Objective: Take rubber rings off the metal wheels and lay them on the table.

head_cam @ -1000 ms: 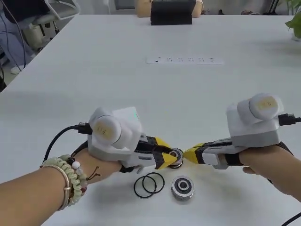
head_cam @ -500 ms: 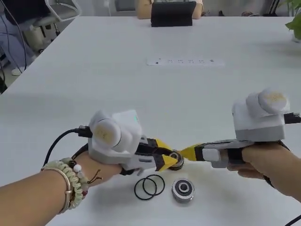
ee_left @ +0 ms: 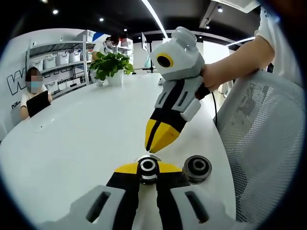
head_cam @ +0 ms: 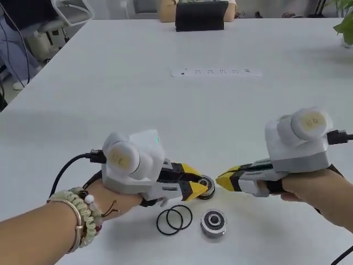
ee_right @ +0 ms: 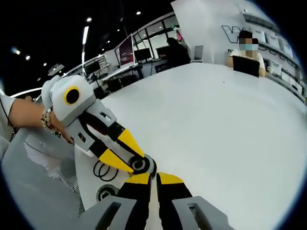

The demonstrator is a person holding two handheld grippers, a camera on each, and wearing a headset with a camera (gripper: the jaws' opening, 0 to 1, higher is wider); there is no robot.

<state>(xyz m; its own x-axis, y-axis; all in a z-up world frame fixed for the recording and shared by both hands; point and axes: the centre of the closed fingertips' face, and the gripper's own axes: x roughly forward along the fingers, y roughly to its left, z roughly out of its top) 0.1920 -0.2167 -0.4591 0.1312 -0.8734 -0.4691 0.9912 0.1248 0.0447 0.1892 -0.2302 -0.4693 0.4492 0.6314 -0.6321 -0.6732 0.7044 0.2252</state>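
Note:
My left gripper (head_cam: 199, 187) is shut on a small metal wheel (head_cam: 207, 185) and holds it just above the white table (head_cam: 165, 110). In the left gripper view the wheel (ee_left: 147, 165) sits between my yellow jaws. My right gripper (head_cam: 219, 179) is shut, with its yellow tips against the wheel's right edge. I cannot tell whether they pinch a ring. In the right gripper view the tips (ee_right: 154, 178) meet the held wheel (ee_right: 143, 165). Two black rubber rings (head_cam: 175, 218) lie overlapping on the table, with a second wheel (head_cam: 213, 221) flat beside them.
A white power strip (head_cam: 215, 71) lies mid-table. At the far edge, a black laptop (head_cam: 201, 14) stands in front of a seated person. A plant (head_cam: 346, 27) is at the far right, and an office chair (head_cam: 66, 11) at the far left.
My right gripper lifted slightly and came back down, its tips staying at the held wheel. The left gripper, the rings and the second wheel have stayed where they were.

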